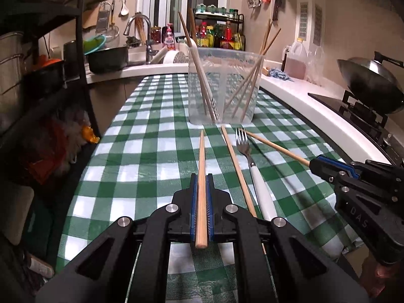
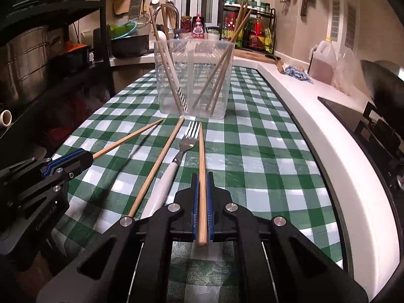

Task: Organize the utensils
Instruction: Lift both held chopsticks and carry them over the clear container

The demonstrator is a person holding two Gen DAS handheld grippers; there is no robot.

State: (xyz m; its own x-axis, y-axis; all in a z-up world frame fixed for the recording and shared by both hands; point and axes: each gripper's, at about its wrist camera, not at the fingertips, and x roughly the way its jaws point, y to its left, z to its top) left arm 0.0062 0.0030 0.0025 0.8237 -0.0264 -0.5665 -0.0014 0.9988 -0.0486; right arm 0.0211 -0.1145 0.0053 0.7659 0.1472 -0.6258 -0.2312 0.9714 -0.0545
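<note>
A green-checked counter [image 1: 141, 151] carries a clear plastic holder [image 1: 224, 85] at twelve o'clock, chopsticks leaning inside. Nearer, the left hand-held gripper [image 1: 202, 179] pinches one wooden chopstick [image 1: 202, 166] — the right hand-held gripper [image 2: 202, 178] clamps another [image 2: 202, 156]. Between them a loose chopstick [image 1: 237, 166] and a white-handled fork [image 1: 248, 156] lie on the cloth.

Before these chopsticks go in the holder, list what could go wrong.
1. Each chopstick is pinched near its butt end, so its long free tip may pivot and miss the clear holder.
2. Chopsticks already leaning in the holder could block entry.
3. A low swing might knock the fork.
</note>
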